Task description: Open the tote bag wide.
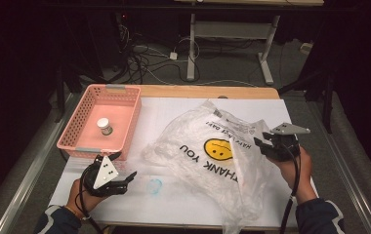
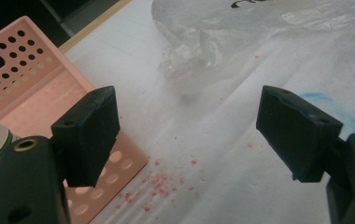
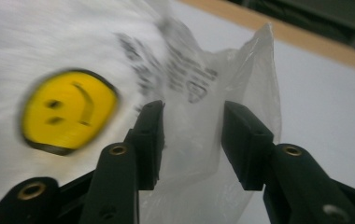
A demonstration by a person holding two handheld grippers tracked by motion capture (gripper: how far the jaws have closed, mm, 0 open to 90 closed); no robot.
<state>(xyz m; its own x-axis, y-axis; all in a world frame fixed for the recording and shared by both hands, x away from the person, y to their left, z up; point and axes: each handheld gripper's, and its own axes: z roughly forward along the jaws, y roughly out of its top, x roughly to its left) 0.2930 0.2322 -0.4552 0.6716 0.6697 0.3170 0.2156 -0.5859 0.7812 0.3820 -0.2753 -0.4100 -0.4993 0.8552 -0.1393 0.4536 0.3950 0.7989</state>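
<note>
The right gripper (image 3: 192, 144) has a bag (image 1: 208, 146) fold between its part-spread jaws, while the left gripper (image 2: 187, 135) gapes wide beside the basket (image 1: 83, 141).

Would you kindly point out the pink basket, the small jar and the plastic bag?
pink basket (image 1: 130, 100), high view, right rim.
small jar (image 1: 104, 123), high view, white lid.
plastic bag (image 1: 217, 149), high view, yellow smiley print.

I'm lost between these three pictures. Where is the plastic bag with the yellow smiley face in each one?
High view: the plastic bag lies crumpled right of centre on the white sheet, its right edge at the right tongs.
Left gripper view: a crumpled corner of it at top centre, beyond the open jaws.
Right gripper view: it covers the left and centre, a fold standing between the jaws.
Shared landmark: the yellow smiley face; the left gripper view's frame stops short of it.
</note>
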